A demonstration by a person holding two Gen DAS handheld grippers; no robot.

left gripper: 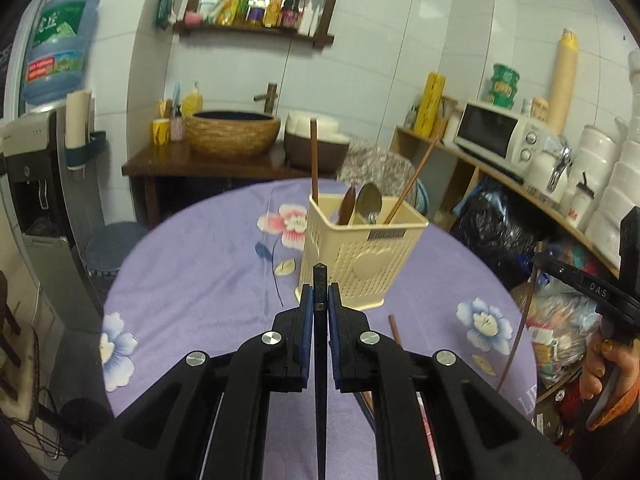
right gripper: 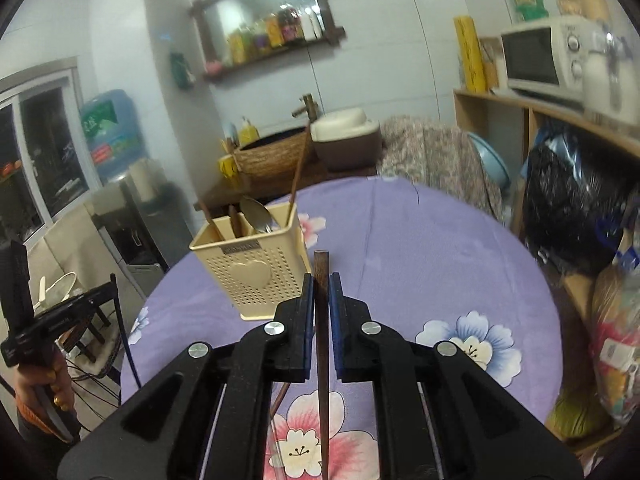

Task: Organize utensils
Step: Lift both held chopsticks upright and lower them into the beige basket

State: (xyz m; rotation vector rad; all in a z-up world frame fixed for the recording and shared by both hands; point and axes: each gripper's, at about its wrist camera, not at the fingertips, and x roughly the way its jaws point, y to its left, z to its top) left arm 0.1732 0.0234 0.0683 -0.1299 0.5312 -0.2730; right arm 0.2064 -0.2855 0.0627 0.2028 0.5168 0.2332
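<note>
A cream perforated utensil holder [left gripper: 360, 258] stands on the round table's purple flowered cloth [left gripper: 200, 280]. It holds a metal spoon [left gripper: 369, 202], a brown spoon and two brown chopsticks. My left gripper [left gripper: 320, 298] is shut on a black chopstick [left gripper: 320, 276], raised just in front of the holder. My right gripper [right gripper: 321, 286] is shut on a brown chopstick [right gripper: 321, 264], to the right of the holder [right gripper: 256, 272]. Another brown chopstick [left gripper: 395, 330] lies on the cloth. Each gripper also shows at the edge of the other's view, in a hand [right gripper: 52, 380].
Behind the table stand a dark wooden washstand with a woven basin [left gripper: 232, 132] and a cloth-covered chair [right gripper: 436, 156]. A water dispenser [left gripper: 36, 184] stands on the left. A shelf with a microwave [left gripper: 496, 136] and full bags [left gripper: 496, 228] crowds the right.
</note>
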